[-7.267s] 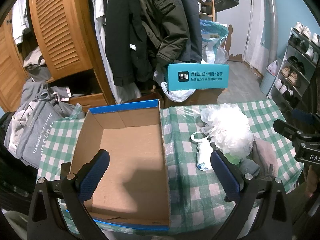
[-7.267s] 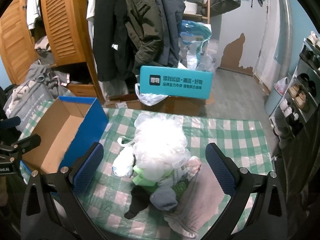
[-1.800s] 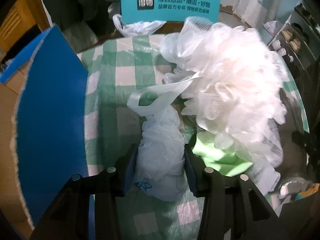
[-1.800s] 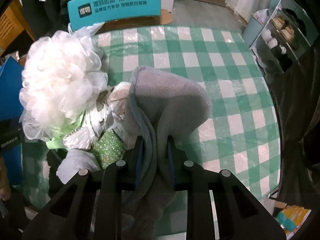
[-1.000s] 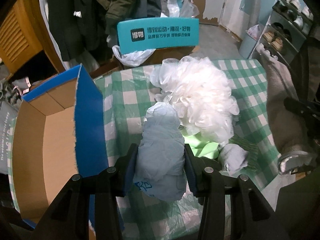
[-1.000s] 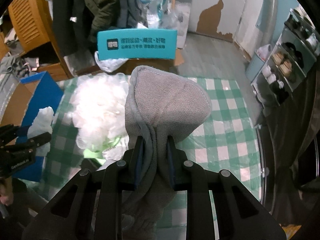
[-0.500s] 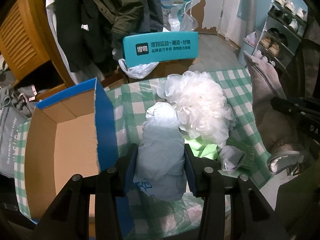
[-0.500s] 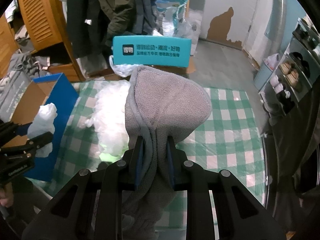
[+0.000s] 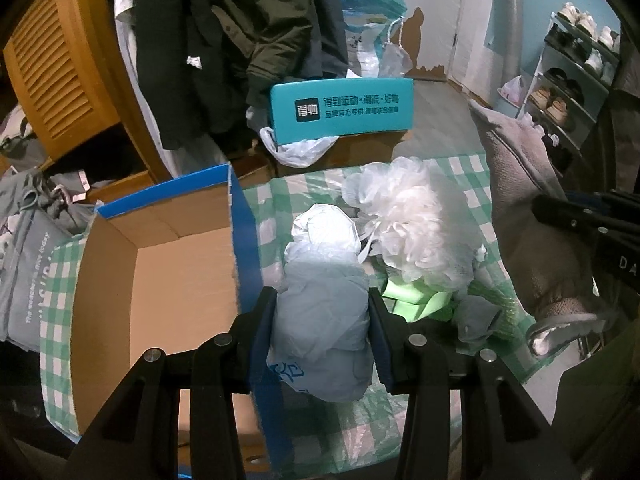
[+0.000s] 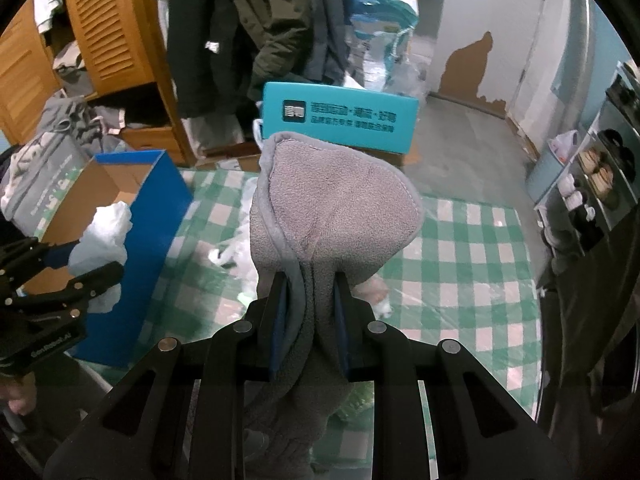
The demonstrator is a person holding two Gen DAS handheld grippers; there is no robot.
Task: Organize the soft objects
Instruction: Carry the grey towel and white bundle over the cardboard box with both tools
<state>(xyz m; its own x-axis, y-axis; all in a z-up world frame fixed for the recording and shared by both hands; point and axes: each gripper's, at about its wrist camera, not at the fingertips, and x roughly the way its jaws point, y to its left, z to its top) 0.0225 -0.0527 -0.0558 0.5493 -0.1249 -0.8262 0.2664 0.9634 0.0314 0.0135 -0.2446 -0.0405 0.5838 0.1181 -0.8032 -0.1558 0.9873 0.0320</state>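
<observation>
My left gripper (image 9: pixel 322 312) is shut on a crumpled white plastic bag (image 9: pixel 324 276), held above the table beside the right wall of the open blue cardboard box (image 9: pixel 160 264). My right gripper (image 10: pixel 309 300) is shut on a grey fleece cloth (image 10: pixel 332 208) that stands up between the pads and hangs below them. In the right wrist view the left gripper (image 10: pixel 80 264) with the bag (image 10: pixel 102 236) sits at the left, over the box (image 10: pixel 132 184). On the checked tablecloth (image 9: pixel 456 168) lie a white mesh bath pouf (image 9: pixel 408 216), a light green item (image 9: pixel 416 300) and a small grey piece (image 9: pixel 476 316).
A teal box (image 9: pixel 344 110) stands on a brown carton beyond the table. Dark coats (image 9: pixel 256 32) hang by a wooden wardrobe (image 9: pixel 60 72) at the back left. A grey printed bag (image 9: pixel 28 264) lies left of the table. A shoe rack (image 9: pixel 572 76) fills the right side.
Both grippers have risen and pulled back from the pile with their loads. More of the blue box's inside shows in the left wrist view. The grey cloth now hangs clear of the table.
</observation>
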